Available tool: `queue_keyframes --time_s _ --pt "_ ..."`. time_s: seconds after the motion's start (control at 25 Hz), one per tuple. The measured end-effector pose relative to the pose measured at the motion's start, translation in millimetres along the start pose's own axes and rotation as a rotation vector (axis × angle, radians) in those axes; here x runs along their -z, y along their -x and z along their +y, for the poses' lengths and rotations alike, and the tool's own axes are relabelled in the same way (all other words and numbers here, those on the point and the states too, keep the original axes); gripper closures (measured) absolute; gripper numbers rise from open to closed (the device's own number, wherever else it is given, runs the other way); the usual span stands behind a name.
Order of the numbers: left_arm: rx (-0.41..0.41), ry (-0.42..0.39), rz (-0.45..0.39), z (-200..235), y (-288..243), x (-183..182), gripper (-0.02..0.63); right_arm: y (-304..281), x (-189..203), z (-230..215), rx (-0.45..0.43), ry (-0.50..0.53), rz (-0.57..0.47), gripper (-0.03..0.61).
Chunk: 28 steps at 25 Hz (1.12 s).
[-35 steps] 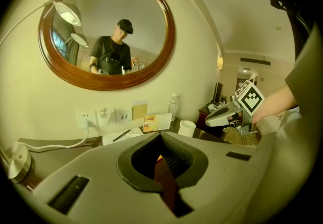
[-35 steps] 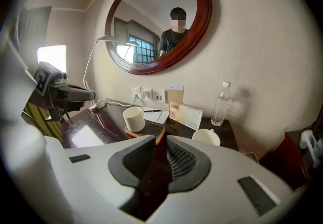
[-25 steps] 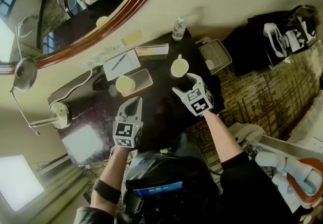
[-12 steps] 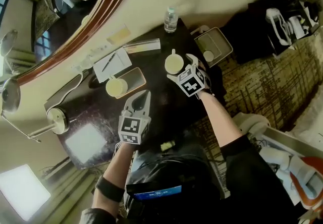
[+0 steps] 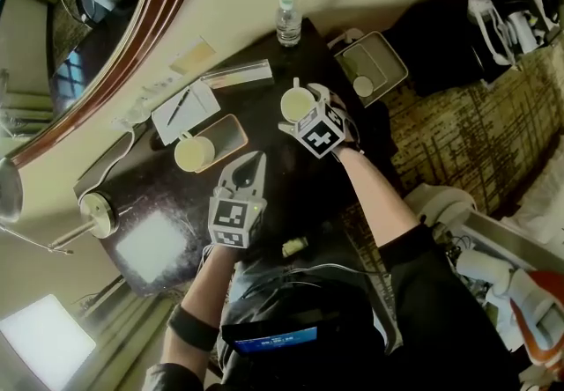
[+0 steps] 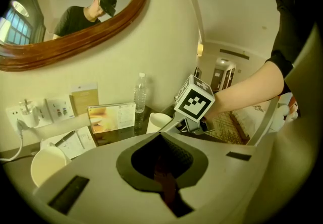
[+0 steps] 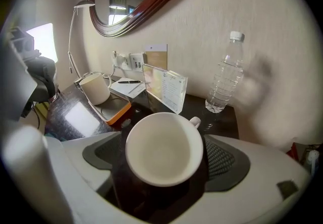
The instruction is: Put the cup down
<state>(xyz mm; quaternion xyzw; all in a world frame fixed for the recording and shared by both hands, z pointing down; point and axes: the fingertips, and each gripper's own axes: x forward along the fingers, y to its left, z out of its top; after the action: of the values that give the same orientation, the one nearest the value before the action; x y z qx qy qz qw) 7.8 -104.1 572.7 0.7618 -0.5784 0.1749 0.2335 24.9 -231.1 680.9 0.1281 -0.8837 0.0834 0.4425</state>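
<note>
**Clerk:** Cups, counted?

**Inspector:** Two. One cup [image 7: 164, 150] stands upright and empty on the desk [image 5: 282, 182], near its right edge, with the handle turned toward the wall. The second cup [image 5: 194, 153] stands upright on the tray [image 5: 233, 129], nearer the desk's back edge and about midway along it.

**Clerk:** Grippers?

**Inspector:** Two. The right gripper [image 5: 307, 116] straddles the first cup. Its jaws have just been opening and now stand wide, one pad on each side of the cup, neither seen to press on it. The left gripper [image 5: 254, 160] hovers over the desk near its front edge, jaws closed together with nothing between them.

**Clerk:** Other items on the desk?

**Inspector:**
- One bottle [image 5: 288, 22], capped and upright, at the back right corner.
- One sign stand [image 5: 238, 75] along the back edge, between the bottle and the notepad.
- One notepad [image 5: 187, 109] at the back edge, just beside the tray, with one pen [image 5: 181, 106] lying on it.
- One lamp [image 5: 95, 213] at the left end.
- One mirror [image 5: 145, 33] on the wall above the back edge.

**Clerk:** Trays?

**Inspector:** Two. The orange-rimmed tray is on the desk. A pale tray [image 5: 388, 72] lies just past the desk's right edge and holds one small round thing, too small to identify.
</note>
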Motion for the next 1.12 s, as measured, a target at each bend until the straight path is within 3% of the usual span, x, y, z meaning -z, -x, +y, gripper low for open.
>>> queue_keyframes --time_s 0.24,1.12 --pt "-0.001 0.008 0.002 -2 -4 -2 0.613 -6 9 3 -0.012 0.072 0.035 0.143" --pt "-0.039 -0.002 -0.015 4 24 -3 0.613 30 -7 14 0.003 0.147 -0.033 0.146"
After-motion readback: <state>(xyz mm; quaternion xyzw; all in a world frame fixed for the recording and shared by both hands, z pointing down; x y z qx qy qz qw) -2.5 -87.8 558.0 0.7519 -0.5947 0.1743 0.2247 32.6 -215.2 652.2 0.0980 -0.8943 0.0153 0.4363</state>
